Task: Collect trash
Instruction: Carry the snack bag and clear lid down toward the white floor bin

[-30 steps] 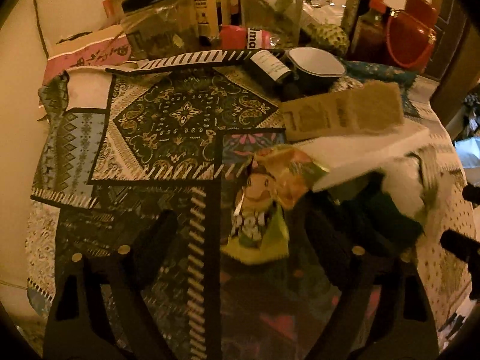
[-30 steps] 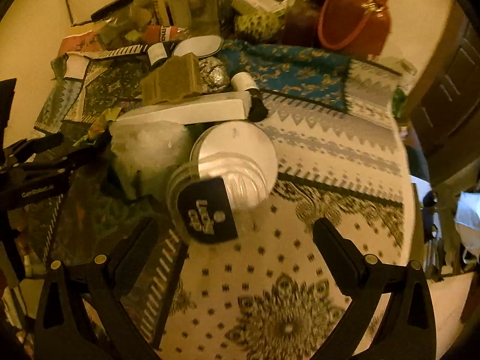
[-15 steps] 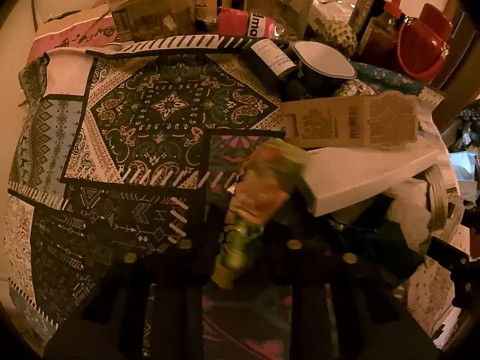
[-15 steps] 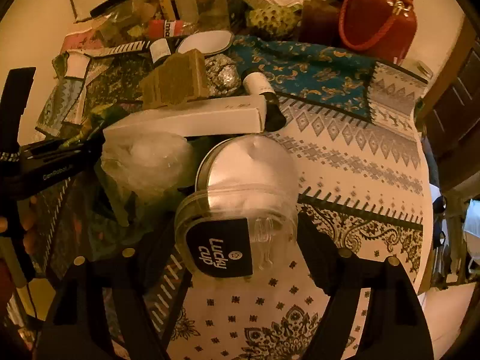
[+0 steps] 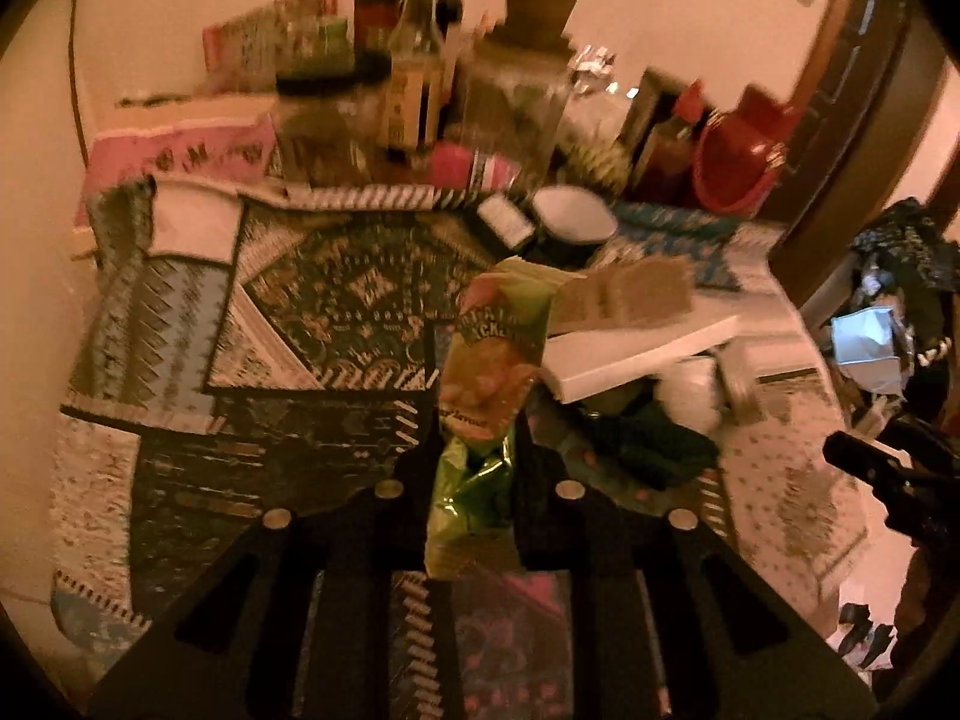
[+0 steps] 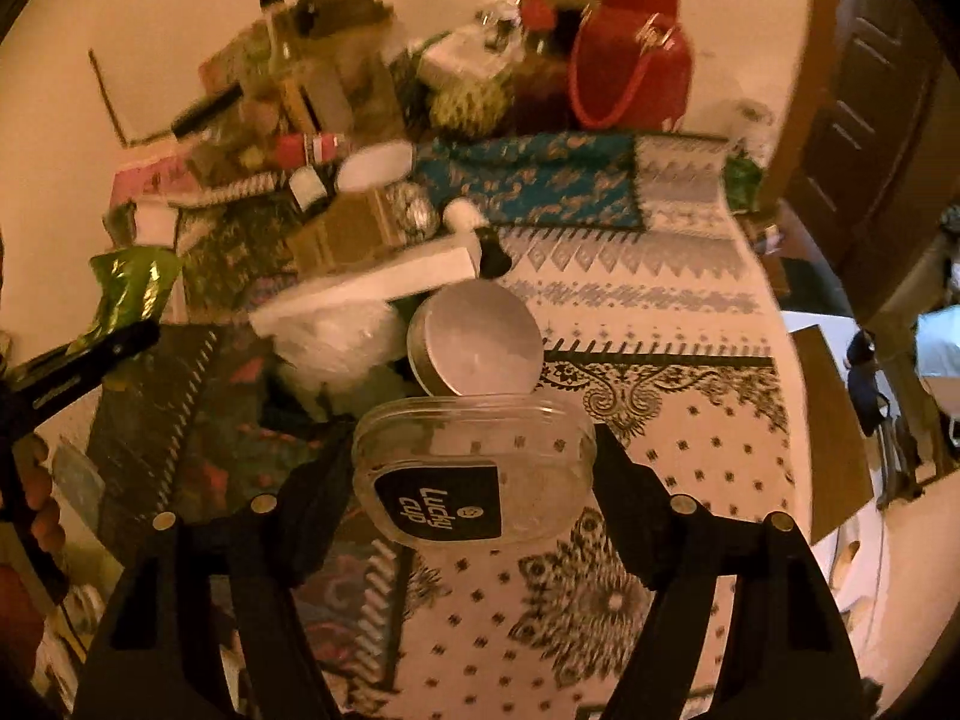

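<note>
Two pieces of trash are held above a cluttered table spread with patterned cloths, one in each handheld gripper. The larger is a clear plastic cup with a black "Lucky cup" label, near and centre in the right wrist view, lifted clear of the cloth. The right gripper has one finger on each side of its wall, and the jaws are closing on it, squeezing the rim into an oval. It looks light, thin and springy, so I judge that a hard squeeze could crumple it or make it pop out; the stiffer band just under the rim seems the safest place to grip. The smaller piece is a green and orange snack wrapper, near and centre in the left wrist view. The left gripper has its jaws closing, nearly together, on the crinkled lower end, and the printed upper part stands up loose above the fingers. It looks almost weightless, limp and slick, likely to slide or flop, so a bunched, folded end is probably the best hold. Far behind both sit a white box, a round tin, bottles and a red bag.
</note>
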{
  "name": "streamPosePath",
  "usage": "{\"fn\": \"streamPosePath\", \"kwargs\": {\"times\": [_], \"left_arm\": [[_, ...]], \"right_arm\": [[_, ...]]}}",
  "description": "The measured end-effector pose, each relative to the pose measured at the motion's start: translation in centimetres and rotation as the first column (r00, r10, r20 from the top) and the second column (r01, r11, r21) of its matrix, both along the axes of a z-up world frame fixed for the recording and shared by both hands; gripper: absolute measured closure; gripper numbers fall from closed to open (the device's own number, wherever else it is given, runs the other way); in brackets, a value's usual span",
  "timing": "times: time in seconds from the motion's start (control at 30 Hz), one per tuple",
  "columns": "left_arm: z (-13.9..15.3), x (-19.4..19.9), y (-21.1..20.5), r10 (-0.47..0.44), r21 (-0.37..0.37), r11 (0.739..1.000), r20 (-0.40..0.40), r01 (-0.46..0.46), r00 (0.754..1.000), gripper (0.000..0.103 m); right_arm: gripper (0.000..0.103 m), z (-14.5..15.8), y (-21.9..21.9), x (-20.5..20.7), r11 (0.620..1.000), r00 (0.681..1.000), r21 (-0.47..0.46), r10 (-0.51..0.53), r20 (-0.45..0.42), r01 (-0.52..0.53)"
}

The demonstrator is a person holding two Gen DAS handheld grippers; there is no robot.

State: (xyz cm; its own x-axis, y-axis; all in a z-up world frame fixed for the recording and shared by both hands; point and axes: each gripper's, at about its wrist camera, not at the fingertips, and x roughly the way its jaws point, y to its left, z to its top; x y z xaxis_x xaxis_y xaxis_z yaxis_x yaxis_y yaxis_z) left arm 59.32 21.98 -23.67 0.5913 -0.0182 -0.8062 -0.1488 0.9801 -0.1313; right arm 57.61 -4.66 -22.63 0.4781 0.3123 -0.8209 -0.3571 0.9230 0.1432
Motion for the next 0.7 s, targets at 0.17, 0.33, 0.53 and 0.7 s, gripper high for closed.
{"fn": "streamPosePath", "kwargs": {"times": [0.17,0.33,0.53,0.7], "left_arm": [[4.1,-3.6,0.4,-0.055,0.005,0.998,0.091,0.055,0.994,0.087],[7.1,-7.3,0.2,-0.111,0.034,0.994,0.159,0.107,0.981,0.087],[9.1,-11.0,-0.3,-0.157,0.03,0.988,0.201,0.154,0.967,0.087],[10.7,-14.0,-1.8,-0.18,0.035,0.984,0.237,0.177,0.955,0.087]], "right_arm": [[0.031,3.2,0.2,-3.4,0.998,0.994,0.024,-0.052,0.093,0.05],[0.031,5.8,0.6,-6.9,0.993,0.979,0.05,-0.114,0.168,0.107],[0.031,7.5,0.7,-10.1,0.984,0.97,0.105,-0.159,0.186,0.141],[0.031,9.1,0.6,-13.1,0.986,0.967,0.116,-0.141,0.21,0.118]]}}
